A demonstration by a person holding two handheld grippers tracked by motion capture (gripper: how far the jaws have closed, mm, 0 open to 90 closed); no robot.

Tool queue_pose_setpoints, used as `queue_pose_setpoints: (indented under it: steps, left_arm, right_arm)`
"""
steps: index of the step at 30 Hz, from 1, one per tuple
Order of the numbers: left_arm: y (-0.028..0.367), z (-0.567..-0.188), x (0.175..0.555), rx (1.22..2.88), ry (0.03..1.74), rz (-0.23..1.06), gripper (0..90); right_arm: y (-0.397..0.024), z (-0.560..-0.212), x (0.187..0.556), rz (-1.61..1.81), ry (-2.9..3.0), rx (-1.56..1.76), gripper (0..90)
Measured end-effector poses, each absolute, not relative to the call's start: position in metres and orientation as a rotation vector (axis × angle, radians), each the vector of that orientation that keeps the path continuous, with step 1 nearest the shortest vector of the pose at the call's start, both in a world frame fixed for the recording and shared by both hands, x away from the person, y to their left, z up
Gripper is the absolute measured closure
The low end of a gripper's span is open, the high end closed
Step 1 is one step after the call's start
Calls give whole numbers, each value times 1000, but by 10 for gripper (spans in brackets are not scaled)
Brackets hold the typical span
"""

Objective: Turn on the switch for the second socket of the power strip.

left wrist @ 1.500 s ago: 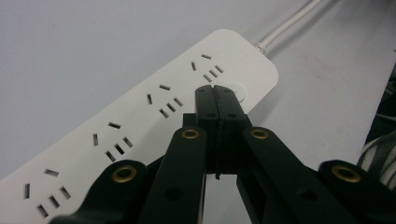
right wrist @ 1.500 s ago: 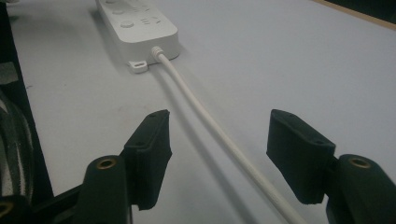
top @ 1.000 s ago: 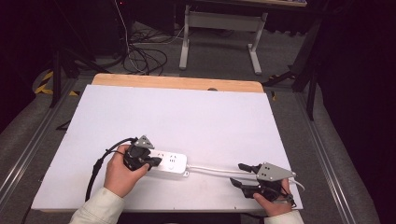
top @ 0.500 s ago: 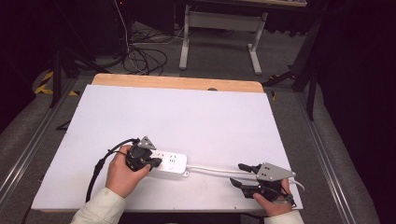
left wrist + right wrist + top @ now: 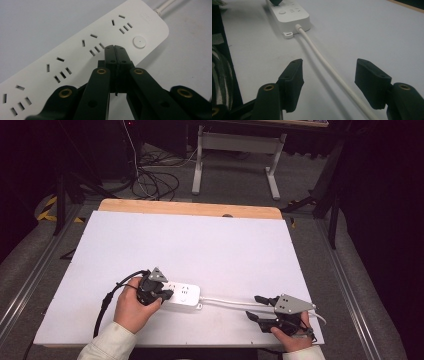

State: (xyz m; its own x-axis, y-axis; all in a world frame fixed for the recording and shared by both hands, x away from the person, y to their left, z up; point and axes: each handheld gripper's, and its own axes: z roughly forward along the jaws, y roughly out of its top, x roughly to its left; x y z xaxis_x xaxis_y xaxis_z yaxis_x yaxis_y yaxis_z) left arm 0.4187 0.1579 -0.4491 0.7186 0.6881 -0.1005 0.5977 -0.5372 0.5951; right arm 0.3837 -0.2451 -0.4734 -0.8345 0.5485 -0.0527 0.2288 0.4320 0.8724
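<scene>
Power strip: we see a white, long plastic power strip (image 5: 181, 296) lying flat on the white table top (image 5: 200, 250), near the front edge, left of centre.
Cord: its round white cord (image 5: 227, 301) leaves the strip's right end and runs right along the table toward our right side.
Left gripper: our left gripper (image 5: 115, 53) has its black jaws clenched together with nothing between them, tips pressed down at the strip's socket face, just short of the round white button (image 5: 139, 42).
Right gripper: our right gripper (image 5: 329, 80) is released, jaws wide apart, straddling the cord without touching it.
Handling: we judge the strip light, rigid and smooth, so it may slide on the table when pushed; the cord looks flexible and thin, likely to slip unless pinched squarely.
Where to hold: we would take the strip across its narrow sides, or the cord between the open jaws.
Hand pose: the left hand (image 5: 131, 306) reaches in from the near edge, angled right; the right hand (image 5: 290, 337) sits low at the near right corner, gripper pointing left.
</scene>
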Motion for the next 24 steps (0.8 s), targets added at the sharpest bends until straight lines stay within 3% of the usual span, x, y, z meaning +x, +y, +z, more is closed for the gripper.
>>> queue_pose_setpoints:
  steps: [13,24]
  left_arm:
    - [149,-447,415,2368,973,269,900]
    - [149,-448,418,2383,976,246,900]
  right_arm:
    - [-245,-474,383,1366,2365,662,394]
    - [-244,-474,383,1367,2368,661,394]
